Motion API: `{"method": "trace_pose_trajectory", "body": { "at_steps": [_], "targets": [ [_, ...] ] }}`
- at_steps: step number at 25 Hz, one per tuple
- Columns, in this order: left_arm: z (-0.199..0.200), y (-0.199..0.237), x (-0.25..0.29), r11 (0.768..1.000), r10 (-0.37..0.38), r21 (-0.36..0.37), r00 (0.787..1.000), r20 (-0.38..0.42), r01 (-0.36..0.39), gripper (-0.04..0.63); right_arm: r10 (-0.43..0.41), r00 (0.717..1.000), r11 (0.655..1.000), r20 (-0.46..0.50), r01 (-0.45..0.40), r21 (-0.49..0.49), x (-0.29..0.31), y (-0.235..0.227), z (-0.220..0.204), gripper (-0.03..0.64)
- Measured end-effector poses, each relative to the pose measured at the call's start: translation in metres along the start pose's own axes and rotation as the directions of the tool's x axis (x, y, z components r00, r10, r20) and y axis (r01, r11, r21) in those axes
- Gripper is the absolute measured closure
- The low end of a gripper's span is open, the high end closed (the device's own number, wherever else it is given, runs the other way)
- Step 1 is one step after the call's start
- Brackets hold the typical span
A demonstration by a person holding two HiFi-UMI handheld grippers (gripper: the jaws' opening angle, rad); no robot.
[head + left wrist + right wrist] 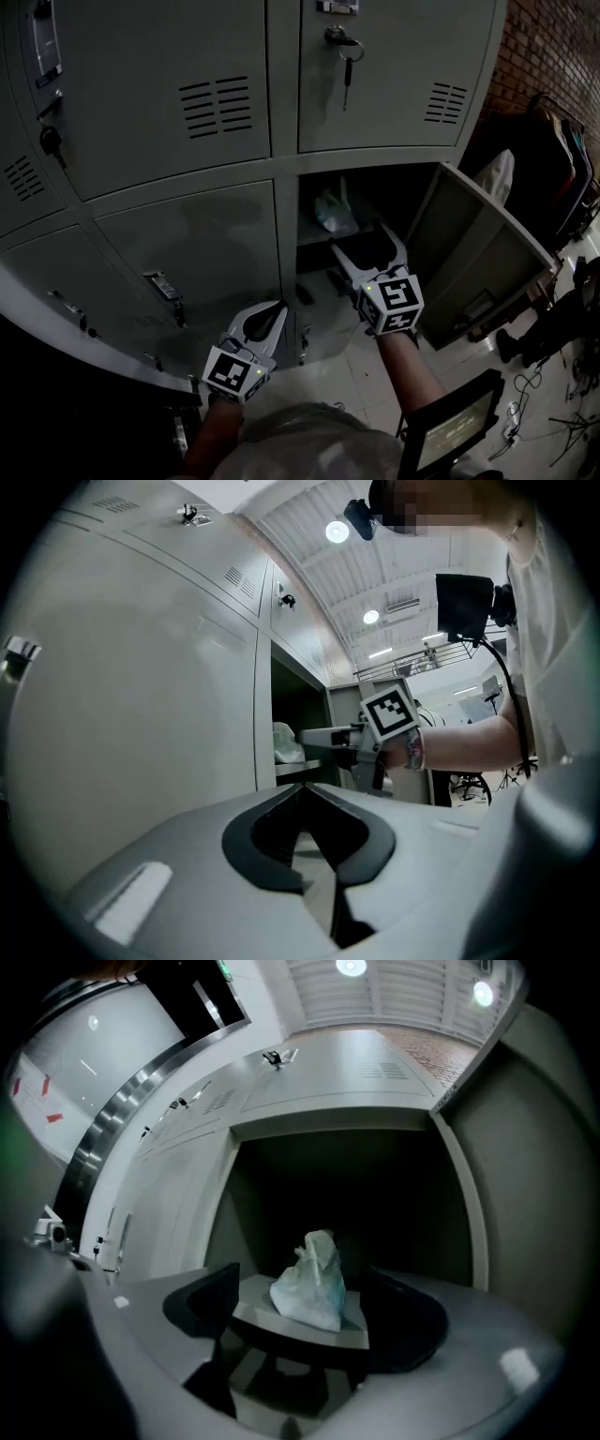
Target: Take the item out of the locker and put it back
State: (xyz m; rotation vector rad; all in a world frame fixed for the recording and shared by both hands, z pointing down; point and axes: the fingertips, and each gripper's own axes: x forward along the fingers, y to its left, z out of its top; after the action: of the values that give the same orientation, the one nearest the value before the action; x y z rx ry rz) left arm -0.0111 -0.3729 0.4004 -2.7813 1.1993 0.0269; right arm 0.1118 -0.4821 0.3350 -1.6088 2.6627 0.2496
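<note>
A pale tied plastic bag (333, 211) (314, 1283) rests on the shelf (309, 1327) inside the open lower locker (375, 192). My right gripper (364, 242) (307, 1309) points into that locker, open, its jaws wide apart on either side of the bag without pressing on it. The left gripper view also shows the right gripper (323, 738) at the locker mouth, just short of the bag (286, 742). My left gripper (274, 314) (305, 834) hangs lower and to the left, in front of the closed neighbouring door, shut and holding nothing.
The locker's door (478, 244) stands swung open to the right. Closed grey lockers fill the wall above and to the left; a key (345, 58) hangs in the upper door. A clothes rack (562, 155) and cables stand at the right on a tiled floor.
</note>
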Motion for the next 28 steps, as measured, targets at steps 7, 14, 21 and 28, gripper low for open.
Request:
{"method": "trace_pose_trajectory", "body": {
  "at_steps": [7,14,21,28],
  "targets": [
    [0.003,0.019,-0.004,0.999,0.028,0.027,0.999,-0.018,-0.027,0.593,-0.028,0.998,1.0,-0.057,0.028,0.011,0.046,-0.017,-0.014,0.27],
    [0.006,0.027,-0.021,0.999,0.03,0.013,1.0,-0.005,-0.03,0.593,0.001,0.996,1.0,-0.085,-0.002,-0.019,0.041,-0.008,-0.013,0.605],
    [0.001,0.019,-0.051,0.999,-0.024,-0.049,1.0,0.002,0.024,0.593,-0.004,1.0,0.997,0.029,0.007,-0.075,-0.016,0.031,0.028,0.614],
    [0.002,-0.019,-0.084,0.997,-0.059,-0.051,0.998,0.009,0.059,0.592,0.009,0.996,0.998,0.086,-0.003,-0.067,-0.098,0.077,0.049,0.614]
  ]
}}
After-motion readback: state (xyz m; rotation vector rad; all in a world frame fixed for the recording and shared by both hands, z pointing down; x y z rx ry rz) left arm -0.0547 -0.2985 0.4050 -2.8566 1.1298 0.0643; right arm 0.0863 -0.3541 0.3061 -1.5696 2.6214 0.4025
